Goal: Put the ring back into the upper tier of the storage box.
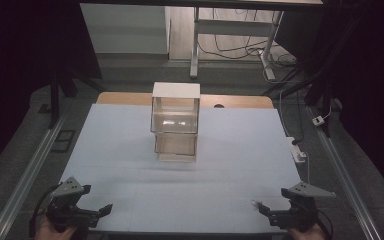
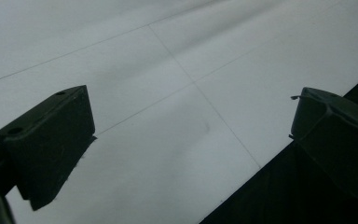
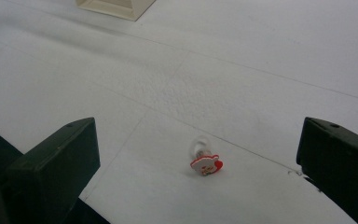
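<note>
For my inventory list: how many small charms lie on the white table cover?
1. The charm, red and white with a clear loop, lies near the cover's near right corner, just ahead of the open right gripper. The clear box could hide others.

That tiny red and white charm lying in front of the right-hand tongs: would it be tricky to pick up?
Probably fiddly. The charm is very small beside the open right tongs, so it looks light and could skid on the smooth white table cover if nudged. Its flat face with a clear rounded piece behind suggests it may tip or slip when pinched.
</note>
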A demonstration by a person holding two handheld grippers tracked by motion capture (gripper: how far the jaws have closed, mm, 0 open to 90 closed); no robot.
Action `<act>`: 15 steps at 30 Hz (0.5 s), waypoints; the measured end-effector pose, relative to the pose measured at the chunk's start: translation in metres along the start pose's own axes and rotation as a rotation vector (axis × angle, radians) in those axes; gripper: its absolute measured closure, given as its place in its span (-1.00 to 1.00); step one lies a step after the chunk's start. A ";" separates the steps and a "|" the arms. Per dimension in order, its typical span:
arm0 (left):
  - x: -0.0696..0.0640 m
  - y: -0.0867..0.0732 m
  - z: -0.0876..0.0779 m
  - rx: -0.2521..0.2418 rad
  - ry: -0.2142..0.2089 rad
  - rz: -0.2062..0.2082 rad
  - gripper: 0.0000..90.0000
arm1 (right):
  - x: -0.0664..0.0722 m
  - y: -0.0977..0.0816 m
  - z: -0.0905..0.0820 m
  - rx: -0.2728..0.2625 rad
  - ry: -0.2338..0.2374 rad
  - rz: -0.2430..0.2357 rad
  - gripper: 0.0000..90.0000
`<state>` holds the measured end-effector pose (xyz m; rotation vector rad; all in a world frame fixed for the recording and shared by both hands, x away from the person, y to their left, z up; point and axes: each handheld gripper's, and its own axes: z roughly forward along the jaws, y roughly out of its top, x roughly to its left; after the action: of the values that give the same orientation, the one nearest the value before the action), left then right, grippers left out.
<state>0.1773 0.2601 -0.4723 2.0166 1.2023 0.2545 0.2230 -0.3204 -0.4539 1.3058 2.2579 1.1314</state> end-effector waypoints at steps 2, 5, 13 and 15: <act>0.001 -0.001 -0.001 -0.007 -0.012 -0.009 -1.00 | 0.000 0.000 0.000 -0.001 0.000 -0.001 -1.00; 0.003 -0.001 -0.001 -0.008 -0.031 -0.015 -1.00 | 0.001 0.001 0.000 0.002 -0.007 -0.001 -1.00; 0.003 0.000 0.000 -0.003 -0.053 -0.005 -1.00 | 0.002 0.001 0.003 0.028 -0.010 -0.012 -1.00; 0.004 0.000 -0.001 -0.003 -0.055 -0.007 -1.00 | 0.002 0.001 0.003 0.032 -0.008 -0.013 -1.00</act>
<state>0.1786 0.2635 -0.4729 2.0034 1.1738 0.1965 0.2247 -0.3170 -0.4546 1.3032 2.2845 1.0878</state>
